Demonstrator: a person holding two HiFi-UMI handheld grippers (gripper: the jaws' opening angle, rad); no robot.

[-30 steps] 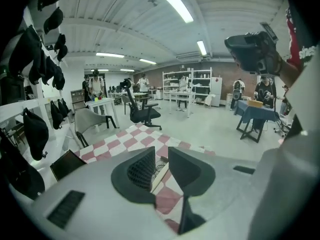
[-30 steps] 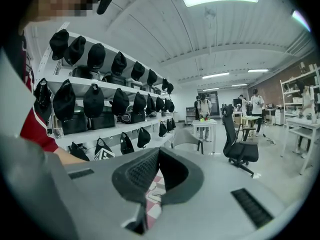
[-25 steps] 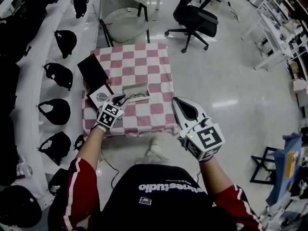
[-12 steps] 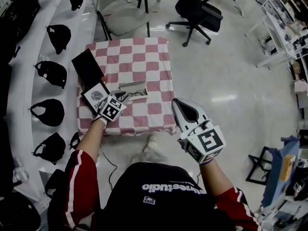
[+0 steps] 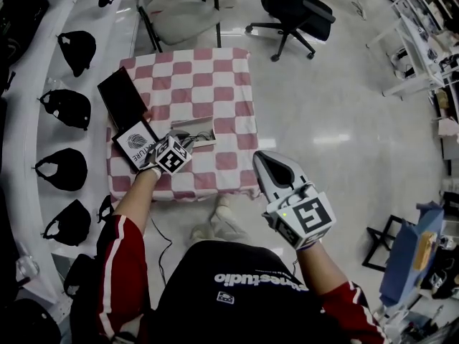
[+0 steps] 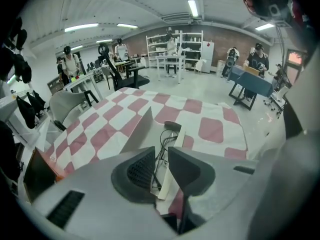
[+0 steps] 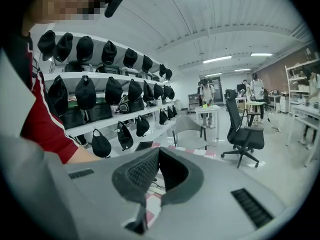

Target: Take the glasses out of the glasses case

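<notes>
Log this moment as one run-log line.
left gripper: jaws slightly apart over glasses in open glasses case | right gripper: shut, empty, held clear of the table | glasses: not yet out

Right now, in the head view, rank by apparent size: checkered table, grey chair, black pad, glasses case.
1. checkered table
2. grey chair, cut off by the top edge
3. black pad
4. glasses case

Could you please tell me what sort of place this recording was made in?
Probably a large open workshop or lab: wall shelves lined with black caps, a rolling office chair, a white shelving rack, and one checked table.
</notes>
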